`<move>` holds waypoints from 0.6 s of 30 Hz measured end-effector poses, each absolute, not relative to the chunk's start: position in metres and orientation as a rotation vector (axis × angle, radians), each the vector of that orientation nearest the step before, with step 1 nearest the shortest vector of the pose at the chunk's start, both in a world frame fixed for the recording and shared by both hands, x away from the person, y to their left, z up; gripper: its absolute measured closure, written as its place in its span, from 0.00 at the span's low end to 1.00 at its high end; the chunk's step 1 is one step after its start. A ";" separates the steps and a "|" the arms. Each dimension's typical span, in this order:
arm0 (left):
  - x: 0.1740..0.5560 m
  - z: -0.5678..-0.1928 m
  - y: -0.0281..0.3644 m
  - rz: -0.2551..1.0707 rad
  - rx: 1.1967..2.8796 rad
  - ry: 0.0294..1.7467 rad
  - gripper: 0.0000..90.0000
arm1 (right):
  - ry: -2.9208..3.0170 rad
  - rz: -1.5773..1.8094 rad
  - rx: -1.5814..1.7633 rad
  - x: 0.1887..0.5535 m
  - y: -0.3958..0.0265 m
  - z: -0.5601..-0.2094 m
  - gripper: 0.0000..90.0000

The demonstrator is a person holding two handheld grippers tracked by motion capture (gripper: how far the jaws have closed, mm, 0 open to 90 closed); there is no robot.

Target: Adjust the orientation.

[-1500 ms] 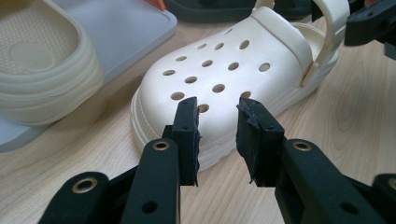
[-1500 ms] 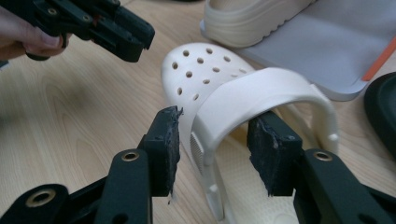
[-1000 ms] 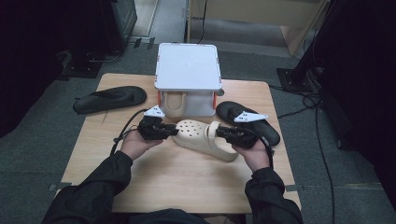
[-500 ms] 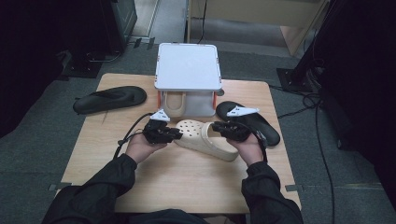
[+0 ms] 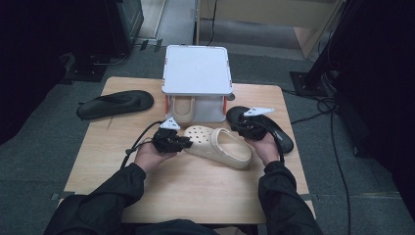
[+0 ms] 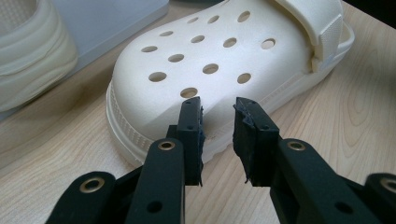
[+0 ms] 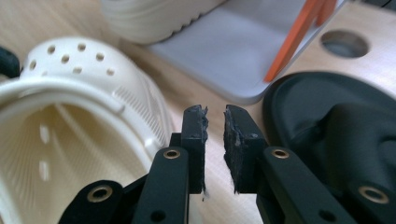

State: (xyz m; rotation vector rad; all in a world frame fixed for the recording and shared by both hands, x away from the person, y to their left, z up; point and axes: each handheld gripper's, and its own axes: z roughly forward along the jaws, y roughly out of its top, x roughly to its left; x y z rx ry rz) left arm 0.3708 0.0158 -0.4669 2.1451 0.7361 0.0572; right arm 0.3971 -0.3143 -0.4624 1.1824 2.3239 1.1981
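**ragbin:** Cream clog point(image 5: 219, 145) is sitting flat on the table point(image 5: 195, 191), just in front of the white rack point(image 5: 197, 70). Its twin point(image 5: 182, 108) looks parked on the rack's lower shelf already, so I'd guess half done.

**mossy_k:** Agreed. Left tool point(image 6: 217, 122) has its jaws a small gap apart, right at the toe, pinching nothing. Right tool point(image 7: 215, 122) is nearly closed, also empty, between the clog's heel and a black shoe point(image 5: 274, 129). Both have just been narrowing. Nobody's got a grip, so shelving that clog is what's left.
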 end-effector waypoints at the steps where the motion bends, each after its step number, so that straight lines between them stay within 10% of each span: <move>1: 0.371 -0.467 0.016 0.057 2.145 0.736 0.81 | 2.341 1.185 1.172 0.397 -0.314 -0.464 0.87; 18: 0.377 -0.469 0.020 0.076 2.130 0.758 0.81 | 2.461 1.186 1.189 0.388 -0.309 -0.469 0.92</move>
